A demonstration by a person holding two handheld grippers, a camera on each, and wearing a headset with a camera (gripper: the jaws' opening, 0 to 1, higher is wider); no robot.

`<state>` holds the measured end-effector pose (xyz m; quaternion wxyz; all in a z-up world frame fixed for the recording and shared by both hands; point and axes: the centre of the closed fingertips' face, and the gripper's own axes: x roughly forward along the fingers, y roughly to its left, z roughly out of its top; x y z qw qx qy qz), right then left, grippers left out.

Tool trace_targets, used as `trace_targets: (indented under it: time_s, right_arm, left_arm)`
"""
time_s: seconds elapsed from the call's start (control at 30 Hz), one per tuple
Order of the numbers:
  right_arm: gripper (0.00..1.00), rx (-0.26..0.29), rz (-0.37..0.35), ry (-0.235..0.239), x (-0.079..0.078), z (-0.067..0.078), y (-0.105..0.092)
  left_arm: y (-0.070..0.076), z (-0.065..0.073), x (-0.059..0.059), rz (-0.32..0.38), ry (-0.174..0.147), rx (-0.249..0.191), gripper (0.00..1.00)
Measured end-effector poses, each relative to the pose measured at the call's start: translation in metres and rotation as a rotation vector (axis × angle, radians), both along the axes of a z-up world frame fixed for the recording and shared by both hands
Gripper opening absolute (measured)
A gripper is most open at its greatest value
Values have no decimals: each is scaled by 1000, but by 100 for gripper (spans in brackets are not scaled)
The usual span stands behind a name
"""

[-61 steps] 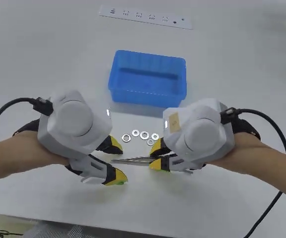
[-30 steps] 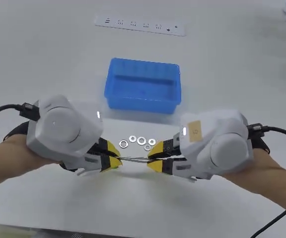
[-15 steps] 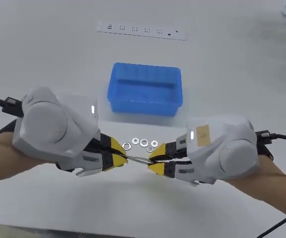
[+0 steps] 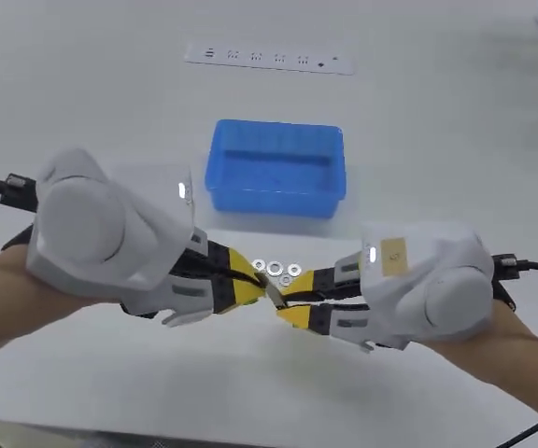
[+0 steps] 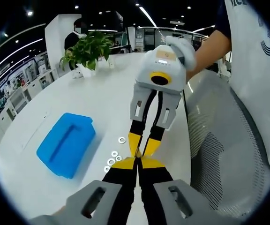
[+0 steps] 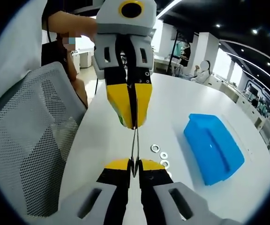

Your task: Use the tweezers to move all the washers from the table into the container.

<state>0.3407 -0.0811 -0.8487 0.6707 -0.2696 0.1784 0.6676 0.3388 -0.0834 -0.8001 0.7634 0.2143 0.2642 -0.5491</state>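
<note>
Meeting tip to tip over the near part of the table [image 4: 82, 112], the left gripper [image 4: 253, 286] and right gripper [image 4: 290, 301] each had their jaws pressed together on the tweezers [image 6: 134, 143], one at either end. This was probably so the tool could be handed over or re-seated for a truer hold. In the right gripper view the thin steel legs ran straight from its own jaws into the other pair. The washers [image 4: 276, 271] lay in a small cluster on the table just beyond the jaws, none of them lifted. The blue container [image 4: 278, 168] stood farther back, behind them, open side up to receive the drops.
</note>
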Motion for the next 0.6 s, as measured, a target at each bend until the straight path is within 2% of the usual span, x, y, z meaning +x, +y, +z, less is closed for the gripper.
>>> trace_targets:
  time_s: [0.23,0.37,0.47,0.53,0.6]
  right_arm:
    - [8,27,9,8,-3,1,1]
    - [8,31,19,14,-4,0,3]
    - [8,33,18,18,-4,-2,3]
    - [8,37,18,27,-5,-3,2]
    - [8,47,12,38,-5,-3,2]
  left_arm:
    - [-6,2,1,-10,-7,-13,9]
    - [-15,7,2,-29,-14,-46,8]
    - [-17,5,0,-56,-15,-37,8]
    - [-19,4,-1,-59,5,-47,8]
    - [-19,4,-1,-61,2,-51,8]
